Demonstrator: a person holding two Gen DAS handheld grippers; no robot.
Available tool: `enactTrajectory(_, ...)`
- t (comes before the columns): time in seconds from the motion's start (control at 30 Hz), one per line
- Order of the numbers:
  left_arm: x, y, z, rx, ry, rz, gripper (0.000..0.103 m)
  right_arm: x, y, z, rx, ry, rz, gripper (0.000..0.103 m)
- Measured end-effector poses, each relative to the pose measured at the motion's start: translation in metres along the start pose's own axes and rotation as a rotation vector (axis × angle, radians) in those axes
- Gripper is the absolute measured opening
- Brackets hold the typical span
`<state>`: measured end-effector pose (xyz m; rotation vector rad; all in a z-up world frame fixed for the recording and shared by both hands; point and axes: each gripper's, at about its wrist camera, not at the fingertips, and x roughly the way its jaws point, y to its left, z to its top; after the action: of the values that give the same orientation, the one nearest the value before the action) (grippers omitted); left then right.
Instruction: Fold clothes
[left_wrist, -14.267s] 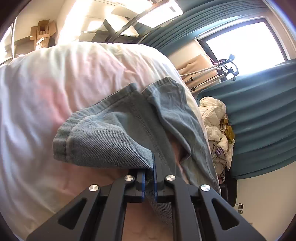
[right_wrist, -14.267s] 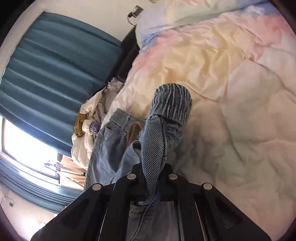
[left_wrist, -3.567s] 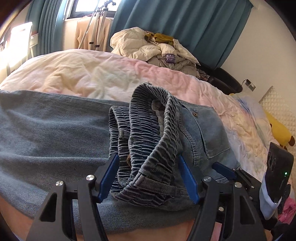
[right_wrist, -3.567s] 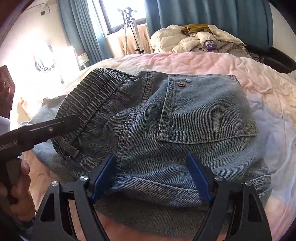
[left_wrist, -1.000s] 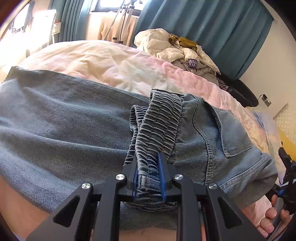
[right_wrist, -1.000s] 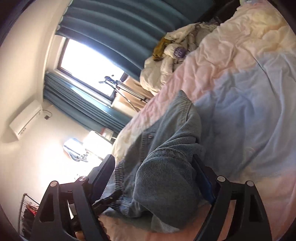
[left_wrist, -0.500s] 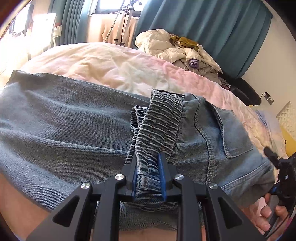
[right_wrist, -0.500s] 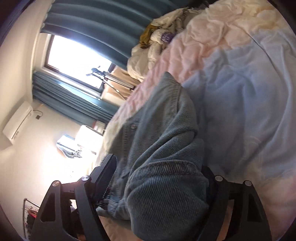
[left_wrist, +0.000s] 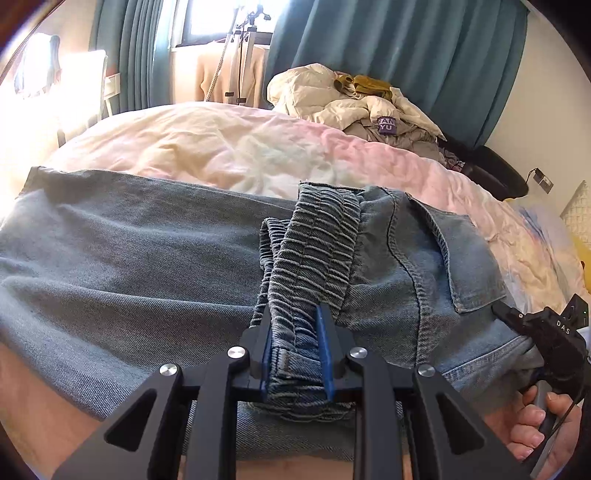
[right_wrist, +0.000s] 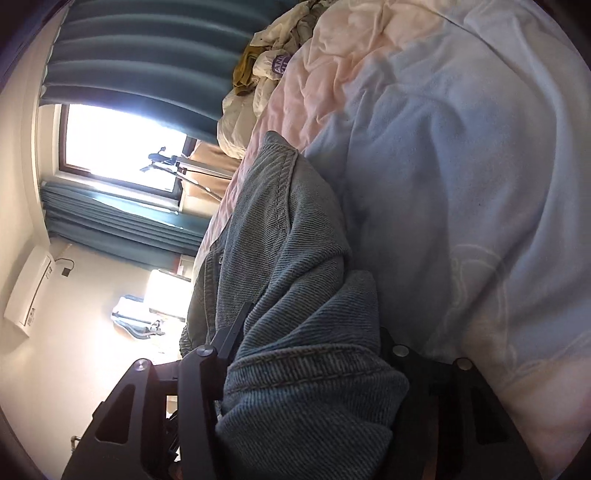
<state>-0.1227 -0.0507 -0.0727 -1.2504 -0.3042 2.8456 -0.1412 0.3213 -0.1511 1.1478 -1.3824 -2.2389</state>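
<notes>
Light blue jeans (left_wrist: 129, 251) lie across the bed, folded over at the waist. My left gripper (left_wrist: 293, 317) is shut on the bunched elastic waistband (left_wrist: 314, 236) and pins it at the near edge. In the right wrist view my right gripper (right_wrist: 310, 332) is rolled onto its side, and its jaws are closing on a thick fold of the jeans' denim (right_wrist: 295, 387). The cloth fills the gap and bulges over both fingers, hiding the pads. In the left wrist view a hand (left_wrist: 543, 424) holds that gripper at the jeans' right end, below the back pocket (left_wrist: 461, 258).
The pastel duvet (left_wrist: 240, 147) covers the whole bed and shows again in the right wrist view (right_wrist: 461, 184). A pile of cream and grey clothes (left_wrist: 354, 103) sits at the far side against teal curtains (left_wrist: 406, 55). A clothes rack (left_wrist: 240, 55) stands by the window.
My right gripper has sunk and rolled further onto its side, and its jaws have narrowed around the denim fold. The left gripper keeps its hold on the waistband and has hardly moved.
</notes>
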Motion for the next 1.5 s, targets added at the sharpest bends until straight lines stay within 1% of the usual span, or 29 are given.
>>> enactTrajectory(0.07, -0.002, -0.003, -0.001, 0.018, -0.010, 0.010, 0.021, -0.001, 0.006, 0.001, -0.024, -0.008, -0.033, 0.037)
enactTrajectory(0.17, -0.007, -0.011, -0.003, 0.068, -0.037, 0.041, 0.023, -0.006, 0.016, 0.001, -0.056, -0.033, -0.059, 0.031)
enactTrajectory(0.23, -0.012, -0.013, -0.003, 0.081, -0.049, 0.048, 0.024, -0.012, 0.028, 0.000, -0.093, -0.056, -0.076, 0.029)
enactTrajectory(0.3, -0.019, -0.012, -0.002, 0.075, -0.063, 0.042, 0.025, -0.018, 0.041, 0.001, -0.121, -0.081, -0.076, 0.027)
enactTrajectory(0.4, -0.034, -0.006, -0.001, 0.039, -0.103, 0.035, 0.025, -0.029, 0.058, 0.003, -0.151, -0.121, -0.064, 0.025)
enactTrajectory(0.47, -0.044, 0.000, -0.001, 0.007, -0.140, 0.032, 0.025, -0.037, 0.069, 0.004, -0.172, -0.136, -0.062, 0.024)
enactTrajectory(0.53, -0.052, 0.005, -0.001, -0.024, -0.168, 0.027, 0.026, -0.042, 0.078, 0.005, -0.174, -0.132, -0.063, 0.023)
enactTrajectory(0.7, -0.047, 0.015, 0.000, -0.070, -0.140, 0.078, 0.026, -0.061, 0.096, 0.008, -0.216, -0.154, -0.067, 0.023)
enactTrajectory(0.73, -0.044, 0.015, 0.001, -0.078, -0.128, 0.078, 0.026, -0.066, 0.098, 0.010, -0.221, -0.163, -0.063, 0.023)
enactTrajectory(0.8, -0.040, 0.011, 0.002, -0.082, -0.102, 0.054, 0.026, -0.077, 0.103, 0.013, -0.238, -0.186, -0.053, 0.023)
enactTrajectory(0.87, -0.036, -0.004, 0.003, -0.034, -0.084, 0.059, 0.026, -0.089, 0.108, 0.017, -0.261, -0.212, -0.042, 0.023)
enactTrajectory(0.97, -0.031, -0.038, 0.000, 0.088, -0.079, 0.114, 0.026, -0.112, 0.115, 0.023, -0.290, -0.261, -0.020, 0.023)
enactTrajectory(1.0, -0.029, -0.050, -0.002, 0.121, -0.076, 0.118, 0.026, -0.120, 0.117, 0.025, -0.298, -0.278, -0.012, 0.023)
enactTrajectory(1.13, -0.018, -0.102, -0.010, 0.228, -0.049, 0.027, 0.026, -0.156, 0.117, 0.039, -0.305, -0.355, 0.019, 0.023)
enactTrajectory(1.23, -0.009, -0.145, -0.015, 0.304, -0.042, -0.016, 0.026, -0.185, 0.116, 0.048, -0.319, -0.417, 0.029, 0.023)
enactTrajectory(1.37, 0.005, -0.199, -0.020, 0.344, -0.006, -0.109, 0.026, -0.227, 0.110, 0.060, -0.319, -0.518, 0.036, 0.023)
enactTrajectory(1.5, 0.023, -0.251, -0.029, 0.366, 0.020, -0.188, 0.026, -0.264, 0.104, 0.072, -0.324, -0.610, 0.025, 0.023)
